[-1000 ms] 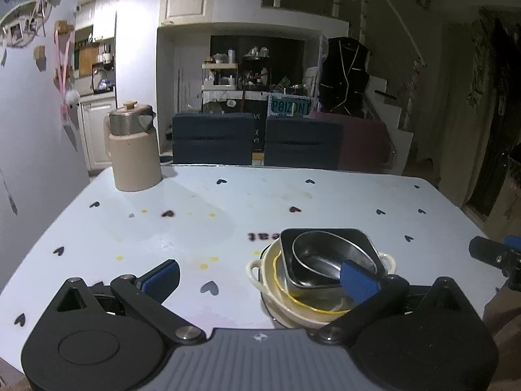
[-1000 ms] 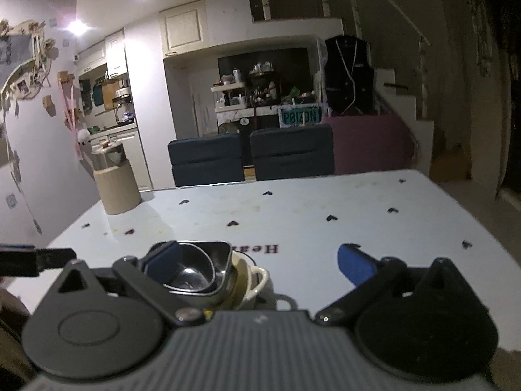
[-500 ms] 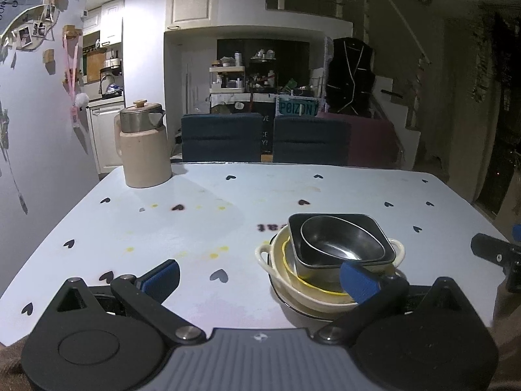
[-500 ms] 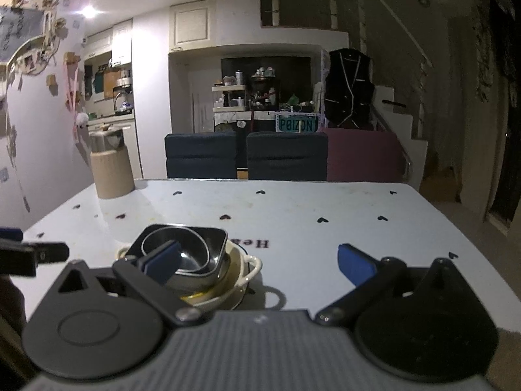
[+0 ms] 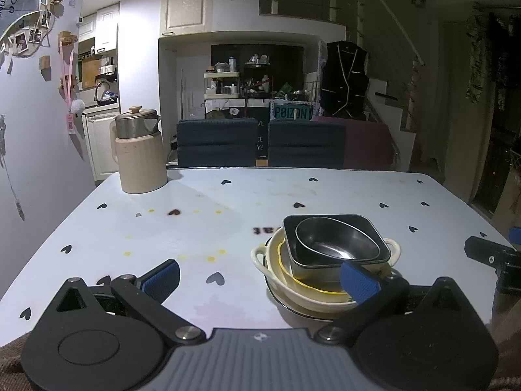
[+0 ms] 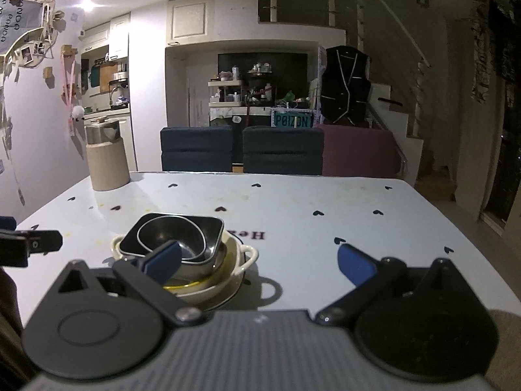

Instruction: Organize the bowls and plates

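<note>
Two grippers, left (image 5: 260,278) and right (image 6: 259,260), hang wide and empty above the table (image 5: 228,215). Nested bowls (image 5: 325,257) sit between them, behind the left's right finger and the right's left finger.

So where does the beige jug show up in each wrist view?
Left wrist: jug stands upper left, at the table's far left corner.
Right wrist: jug stands far left, at the same corner.
Shared landmark: the POIZON sign behind the chairs.
</note>
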`<move>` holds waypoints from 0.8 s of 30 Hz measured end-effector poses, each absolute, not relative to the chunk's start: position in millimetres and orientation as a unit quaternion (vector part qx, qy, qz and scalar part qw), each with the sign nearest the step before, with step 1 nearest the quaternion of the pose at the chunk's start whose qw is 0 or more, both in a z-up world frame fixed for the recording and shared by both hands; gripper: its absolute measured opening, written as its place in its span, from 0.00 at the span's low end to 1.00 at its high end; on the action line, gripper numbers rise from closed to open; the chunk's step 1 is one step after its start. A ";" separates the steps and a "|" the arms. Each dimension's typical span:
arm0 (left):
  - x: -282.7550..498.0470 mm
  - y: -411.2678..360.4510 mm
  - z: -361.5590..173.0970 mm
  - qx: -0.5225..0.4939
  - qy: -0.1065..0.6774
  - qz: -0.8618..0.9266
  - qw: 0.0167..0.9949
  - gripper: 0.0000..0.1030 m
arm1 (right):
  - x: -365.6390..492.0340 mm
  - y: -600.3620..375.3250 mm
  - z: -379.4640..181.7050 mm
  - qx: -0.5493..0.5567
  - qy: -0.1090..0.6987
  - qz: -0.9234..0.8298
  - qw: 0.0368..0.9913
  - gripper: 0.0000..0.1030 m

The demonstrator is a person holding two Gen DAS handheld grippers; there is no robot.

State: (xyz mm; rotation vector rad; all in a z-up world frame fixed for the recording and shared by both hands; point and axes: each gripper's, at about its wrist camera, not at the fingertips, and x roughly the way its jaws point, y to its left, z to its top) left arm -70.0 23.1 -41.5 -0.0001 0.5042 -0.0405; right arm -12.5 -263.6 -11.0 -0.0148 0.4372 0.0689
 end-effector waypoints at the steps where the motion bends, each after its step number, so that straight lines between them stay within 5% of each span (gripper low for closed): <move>1: -70.3 23.1 -41.6 0.000 0.249 -0.021 0.968 1.00 | -13.3 -263.8 -11.3 -0.008 0.216 0.034 0.976 1.00; 24: -71.9 20.8 -41.8 -0.001 0.249 -0.025 0.968 1.00 | -13.0 -261.8 -13.1 -0.009 0.215 0.036 0.976 1.00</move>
